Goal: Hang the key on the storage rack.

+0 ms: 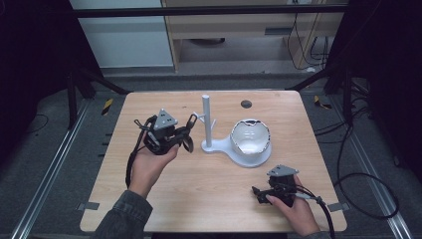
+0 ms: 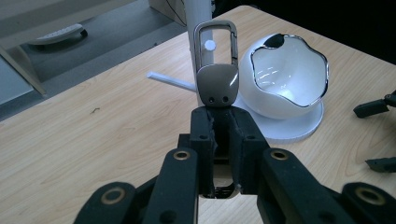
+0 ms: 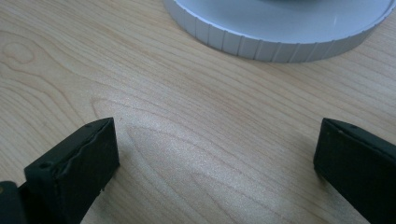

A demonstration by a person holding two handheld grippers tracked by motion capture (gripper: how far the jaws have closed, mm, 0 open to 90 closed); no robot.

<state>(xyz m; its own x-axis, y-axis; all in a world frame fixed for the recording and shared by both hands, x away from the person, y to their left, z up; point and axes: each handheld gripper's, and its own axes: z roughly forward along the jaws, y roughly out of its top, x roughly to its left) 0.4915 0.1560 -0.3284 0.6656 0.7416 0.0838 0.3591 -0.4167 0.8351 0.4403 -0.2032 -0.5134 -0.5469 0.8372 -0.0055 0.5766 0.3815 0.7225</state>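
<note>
My left gripper (image 2: 219, 135) clenches a grey-brown metal carabiner clip (image 2: 216, 70) beside the white post stand (image 1: 206, 122); my right gripper (image 3: 215, 163) sits released near the worktop's front right corner.

Overhead light brightens the table (image 1: 209, 169), surroundings stay dark, close-ups look perhaps slightly soft.

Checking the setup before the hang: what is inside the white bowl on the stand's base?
The white bowl looks empty: the left gripper view shows bare glossy inner wall with light reflections. Its near rim hides the very bottom. The left gripper holds a carabiner clip in front of the white post.
</note>
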